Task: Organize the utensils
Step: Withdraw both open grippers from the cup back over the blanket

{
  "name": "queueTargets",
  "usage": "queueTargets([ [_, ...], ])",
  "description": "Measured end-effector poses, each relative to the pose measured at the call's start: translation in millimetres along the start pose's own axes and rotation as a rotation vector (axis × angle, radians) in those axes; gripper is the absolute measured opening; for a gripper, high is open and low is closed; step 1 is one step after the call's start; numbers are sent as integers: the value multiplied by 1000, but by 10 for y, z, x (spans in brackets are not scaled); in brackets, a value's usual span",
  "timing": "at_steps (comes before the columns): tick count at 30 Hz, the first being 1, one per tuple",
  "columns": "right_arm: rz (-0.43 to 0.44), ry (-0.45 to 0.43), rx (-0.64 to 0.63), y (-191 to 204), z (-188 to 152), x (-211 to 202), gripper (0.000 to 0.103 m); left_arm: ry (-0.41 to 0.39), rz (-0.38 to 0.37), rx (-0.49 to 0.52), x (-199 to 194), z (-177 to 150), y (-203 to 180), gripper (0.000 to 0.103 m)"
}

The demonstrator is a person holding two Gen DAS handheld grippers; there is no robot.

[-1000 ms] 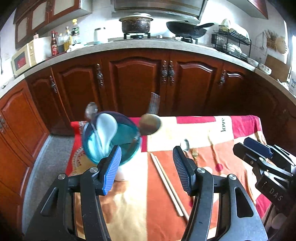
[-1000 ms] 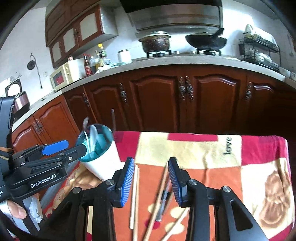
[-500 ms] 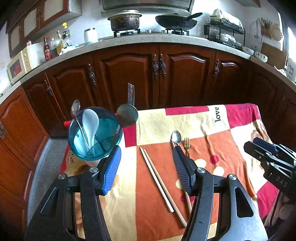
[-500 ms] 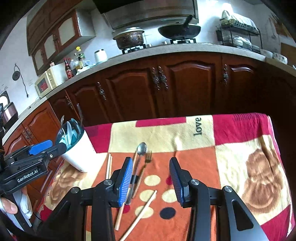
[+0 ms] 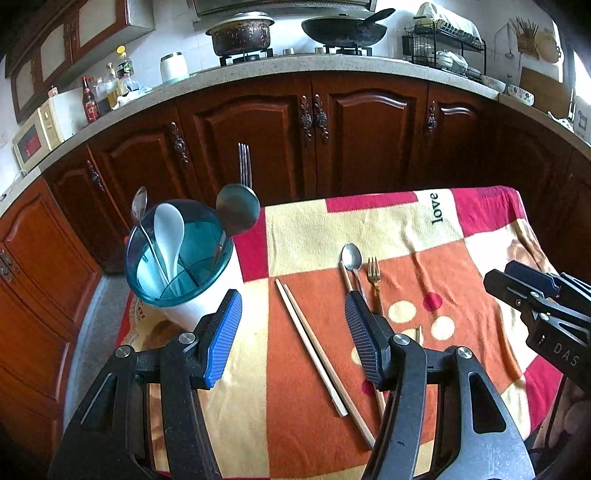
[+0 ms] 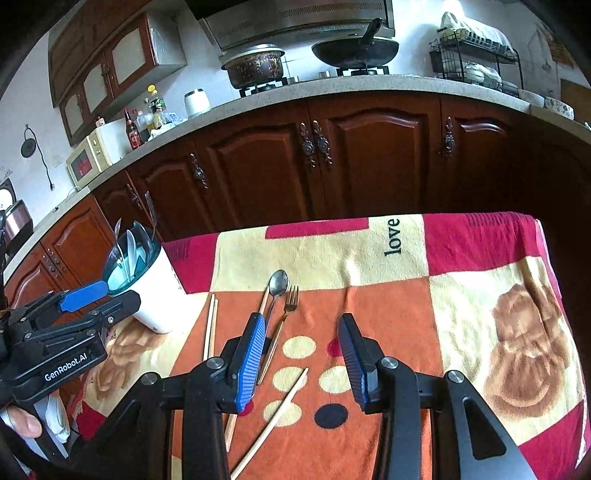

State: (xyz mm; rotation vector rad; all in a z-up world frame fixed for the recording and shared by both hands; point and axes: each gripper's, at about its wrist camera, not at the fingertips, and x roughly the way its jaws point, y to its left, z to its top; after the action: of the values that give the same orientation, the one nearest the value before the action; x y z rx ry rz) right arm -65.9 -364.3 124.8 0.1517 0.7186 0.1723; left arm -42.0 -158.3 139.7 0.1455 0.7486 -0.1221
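A white utensil holder with a teal rim [image 5: 177,280] stands at the table's left end, holding a white spoon [image 5: 168,236], metal spoons and a fork; it also shows in the right wrist view [image 6: 155,291]. On the blanket lie a pair of chopsticks [image 5: 314,350], a metal spoon [image 5: 351,258] and a small gold fork [image 5: 373,275]. The spoon [image 6: 277,282], fork [image 6: 290,301], chopstick pair [image 6: 210,325] and a loose chopstick [image 6: 273,417] show in the right wrist view. My left gripper [image 5: 293,339] is open and empty, right of the holder. My right gripper [image 6: 302,360] is open and empty above the blanket.
The patterned blanket [image 6: 480,295] covers the table; its far edge drops off before dark wooden cabinets [image 5: 332,140]. A counter behind carries a pot [image 5: 242,35], a wok, bottles and a dish rack. The left gripper body [image 6: 55,343] sits at the table's left.
Both grippers have pulled back and risen from the holder; the spoon, fork and chopsticks on the blanket have come into fuller view. Both stay open and empty.
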Motion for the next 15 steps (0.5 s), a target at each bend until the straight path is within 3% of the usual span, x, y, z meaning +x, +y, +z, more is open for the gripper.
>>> queueTargets([
  [7,-15,36,10,-48,-66,146,42,49,23,-55,124,-145,145,58],
  [15,-35,96,20,-122,-178,384,43,134,76,-181,387,-446,590,58],
])
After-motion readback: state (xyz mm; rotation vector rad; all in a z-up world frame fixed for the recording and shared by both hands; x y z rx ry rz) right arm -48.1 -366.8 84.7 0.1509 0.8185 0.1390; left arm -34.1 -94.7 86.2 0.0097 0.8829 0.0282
